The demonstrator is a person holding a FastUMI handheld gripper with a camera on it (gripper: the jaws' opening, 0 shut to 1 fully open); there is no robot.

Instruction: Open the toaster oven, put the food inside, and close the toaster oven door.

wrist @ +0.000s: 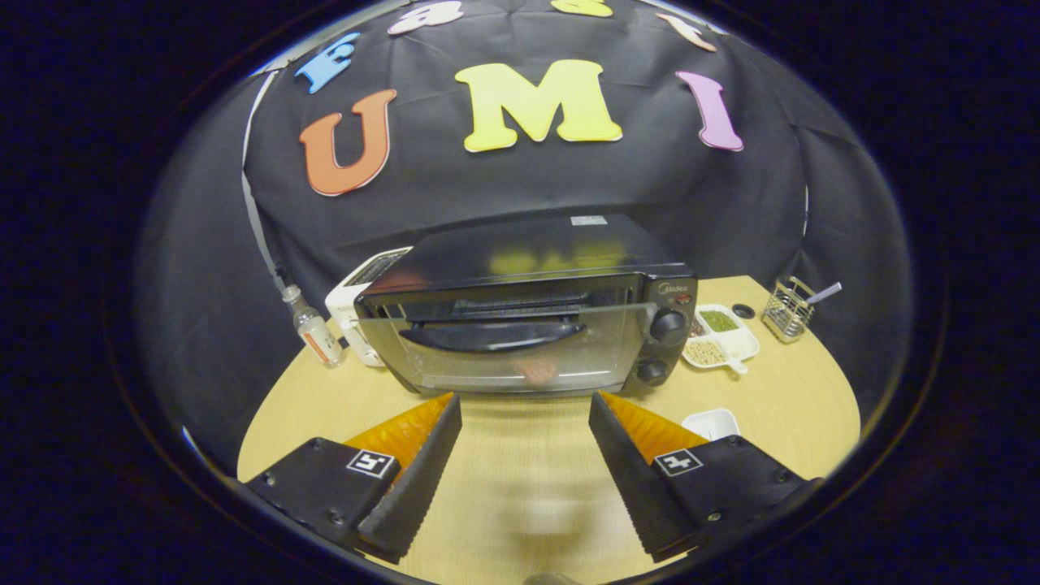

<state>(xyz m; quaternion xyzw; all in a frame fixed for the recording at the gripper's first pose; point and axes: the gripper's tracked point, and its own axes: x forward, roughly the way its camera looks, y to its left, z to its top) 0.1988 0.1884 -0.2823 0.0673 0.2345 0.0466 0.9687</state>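
Brand "Midea" on the toaster oven (528, 317), printed small at the top of its control panel, right of the glass door, just above the upper knob (668, 326). Fisheye softens it, so I read it w/ some doubt. A pale sticker (588, 220) sits on the oven's top near the back; text too small to read. My fingers (414, 471), spread apart w/ nothing between them, each carry a square black-and-white marker (370, 463), a coded pattern, no letters. The bottle (313, 327) left of the oven has a reddish label; can't read it.
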